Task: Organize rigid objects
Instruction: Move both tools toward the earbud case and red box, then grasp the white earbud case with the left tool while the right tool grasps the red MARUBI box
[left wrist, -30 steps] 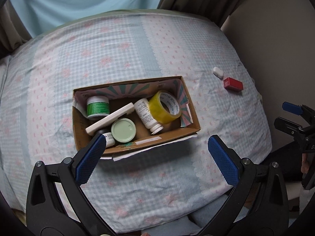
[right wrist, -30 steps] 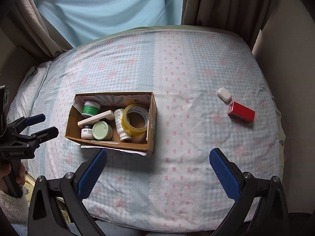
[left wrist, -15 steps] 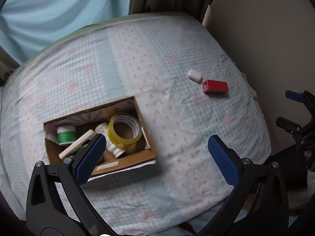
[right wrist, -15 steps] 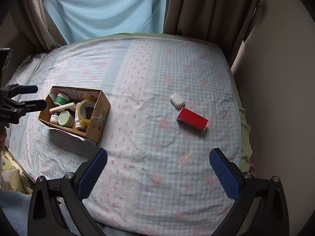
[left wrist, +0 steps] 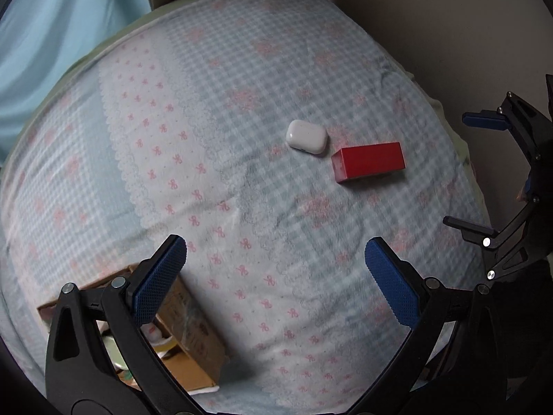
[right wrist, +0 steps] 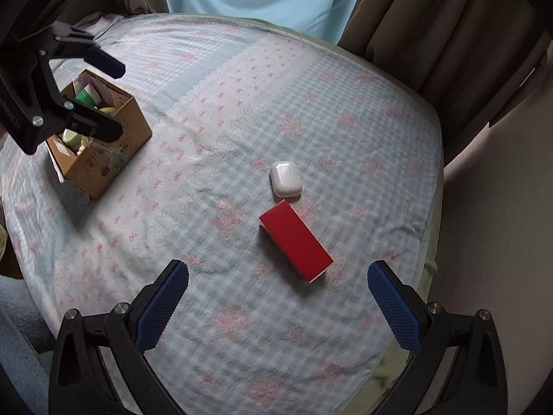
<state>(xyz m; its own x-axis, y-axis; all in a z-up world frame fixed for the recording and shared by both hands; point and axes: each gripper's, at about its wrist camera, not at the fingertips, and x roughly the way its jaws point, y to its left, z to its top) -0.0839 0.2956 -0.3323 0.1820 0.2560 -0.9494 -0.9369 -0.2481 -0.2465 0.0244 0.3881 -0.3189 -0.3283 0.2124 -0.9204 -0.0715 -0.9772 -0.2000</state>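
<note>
Both tools hang released over the bed, jaws spread wide with nothing between them. From my right tool (right wrist: 278, 302) I see the checked bedspread (right wrist: 224, 138) directly beneath, and just past the blue pads (right wrist: 162, 306) lies the red box (right wrist: 295, 240), flat on the cover and angled from near right to far left. Just beyond its far end sits the white earbud case (right wrist: 285, 178), close beside the box; I cannot tell whether they touch. Well apart to the far left stands the cardboard box (right wrist: 103, 148), holding a green-lidded jar (right wrist: 84, 96) and other small containers partly hidden by my left tool (right wrist: 103, 97), which hovers over it. From my left tool (left wrist: 276, 276) the cardboard box (left wrist: 193, 332) sits at the near left, mostly behind the left finger, while the red box (left wrist: 368, 161) and earbud case (left wrist: 306, 136) lie farther off to the right. Curtains (right wrist: 432, 27) hang beyond the bed's far edge.
</note>
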